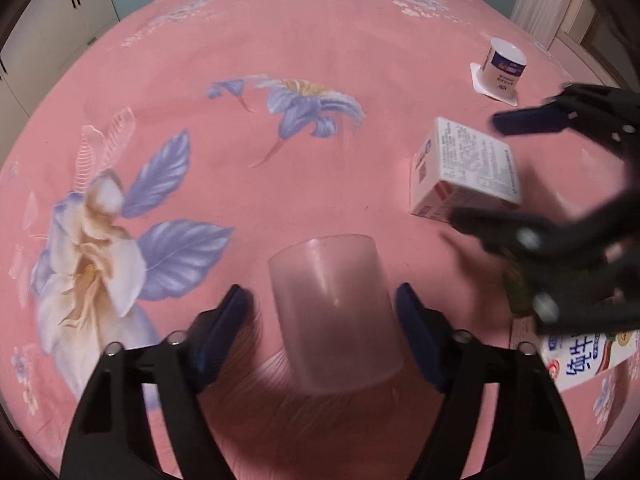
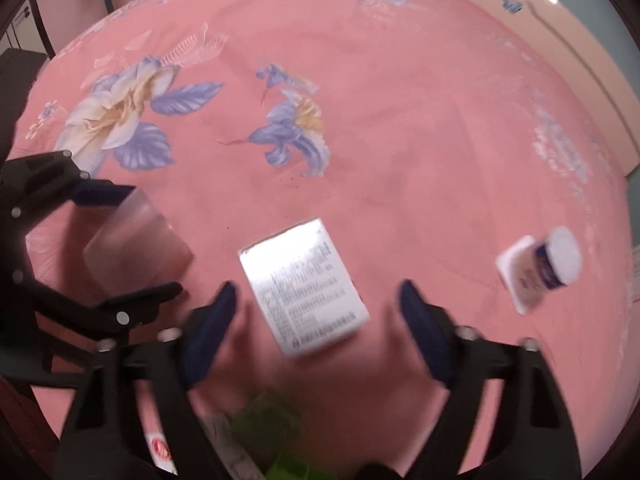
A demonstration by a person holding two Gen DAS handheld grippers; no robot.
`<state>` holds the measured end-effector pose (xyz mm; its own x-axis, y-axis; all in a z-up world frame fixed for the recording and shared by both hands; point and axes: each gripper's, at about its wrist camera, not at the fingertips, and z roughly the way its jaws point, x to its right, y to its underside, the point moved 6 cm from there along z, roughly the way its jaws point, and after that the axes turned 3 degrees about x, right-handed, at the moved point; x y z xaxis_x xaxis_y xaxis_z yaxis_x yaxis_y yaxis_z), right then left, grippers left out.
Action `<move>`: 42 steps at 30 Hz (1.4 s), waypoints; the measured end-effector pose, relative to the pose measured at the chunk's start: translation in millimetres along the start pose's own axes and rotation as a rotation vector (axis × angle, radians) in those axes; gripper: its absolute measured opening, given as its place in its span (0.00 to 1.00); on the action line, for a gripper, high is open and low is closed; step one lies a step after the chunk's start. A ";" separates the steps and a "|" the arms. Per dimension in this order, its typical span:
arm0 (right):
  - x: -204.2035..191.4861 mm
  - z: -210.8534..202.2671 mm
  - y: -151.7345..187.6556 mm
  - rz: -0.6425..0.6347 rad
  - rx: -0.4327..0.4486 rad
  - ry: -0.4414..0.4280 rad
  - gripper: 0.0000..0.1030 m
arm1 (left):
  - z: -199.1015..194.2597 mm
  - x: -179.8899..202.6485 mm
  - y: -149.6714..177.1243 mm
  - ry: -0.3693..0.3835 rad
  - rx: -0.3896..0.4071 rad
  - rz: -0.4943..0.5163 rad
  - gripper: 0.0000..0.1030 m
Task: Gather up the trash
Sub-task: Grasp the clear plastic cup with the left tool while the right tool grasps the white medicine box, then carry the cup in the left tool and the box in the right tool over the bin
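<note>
A clear plastic cup (image 1: 334,312) lies on its side on the pink bedsheet between the fingers of my left gripper (image 1: 324,300), which is open around it without touching. The cup also shows in the right wrist view (image 2: 136,240), with the left gripper (image 2: 120,240) around it. A white milk carton (image 1: 464,168) lies on the sheet; my right gripper (image 1: 480,168) is open with a finger on either side of it. In the right wrist view the carton (image 2: 308,284) lies between the open fingers of the right gripper (image 2: 316,300). A small white yogurt cup (image 1: 505,65) stands upside down farther off, also in the right wrist view (image 2: 540,268).
A flat milk pack with blue print (image 1: 580,360) and a green wrapper (image 2: 272,424) lie near the bed's front edge. The pink flowered sheet (image 1: 280,40) stretches far ahead. Cabinets (image 1: 52,24) stand at the left, a curtain (image 1: 540,4) at the far right.
</note>
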<state>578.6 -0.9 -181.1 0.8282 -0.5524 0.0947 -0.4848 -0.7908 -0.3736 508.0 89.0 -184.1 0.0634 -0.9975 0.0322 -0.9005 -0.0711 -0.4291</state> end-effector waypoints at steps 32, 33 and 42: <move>-11.5 -213.3 32.0 0.188 0.135 0.228 0.46 | -212.7 6.9 -13.0 -0.086 0.265 0.153 0.51; -15.3 -228.0 34.9 0.195 0.148 0.237 0.46 | -228.4 6.7 -11.1 -0.092 0.285 0.155 0.51; -59.2 -332.2 63.8 0.223 0.257 0.287 0.46 | -333.9 -1.1 19.9 -0.142 0.408 0.164 0.51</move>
<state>405.2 -106.3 96.0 0.5820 -0.7816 0.2244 -0.5272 -0.5728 -0.6277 346.4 89.3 108.7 0.0180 -0.9839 -0.1776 -0.6622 0.1214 -0.7394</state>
